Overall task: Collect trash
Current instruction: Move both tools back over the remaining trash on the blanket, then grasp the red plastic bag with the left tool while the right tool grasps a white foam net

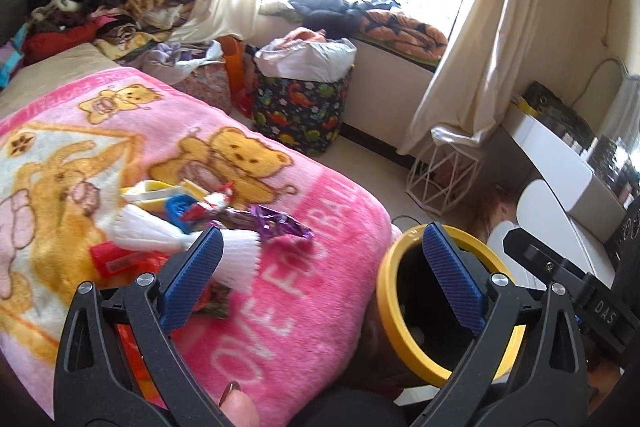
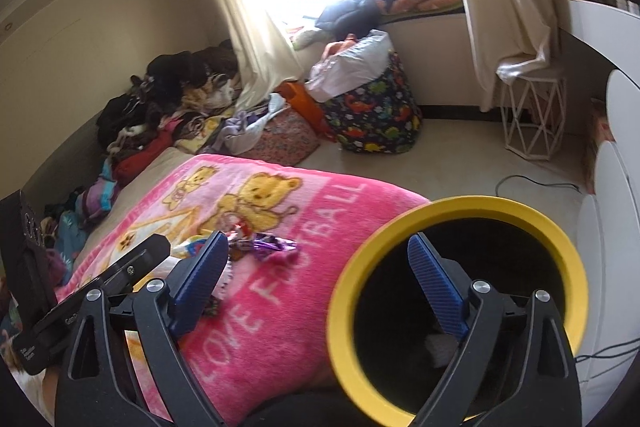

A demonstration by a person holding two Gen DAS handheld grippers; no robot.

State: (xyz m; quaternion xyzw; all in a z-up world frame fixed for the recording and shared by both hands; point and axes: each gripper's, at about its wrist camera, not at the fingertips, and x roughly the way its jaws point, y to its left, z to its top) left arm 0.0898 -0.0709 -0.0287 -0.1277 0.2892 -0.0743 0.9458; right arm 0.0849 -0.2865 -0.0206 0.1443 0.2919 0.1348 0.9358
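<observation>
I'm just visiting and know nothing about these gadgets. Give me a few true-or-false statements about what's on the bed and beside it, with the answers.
1. Both grippers stand open and hold nothing. True: left gripper, right gripper.
2. The bin has a red rim. False: the rim is yellow.
3. Wrappers lie on the pink blanket. True.
4. The blanket shows cats. False: it shows bears.
5. The dinosaur bag stands on the bed. False: it stands on the floor by the window.
</observation>
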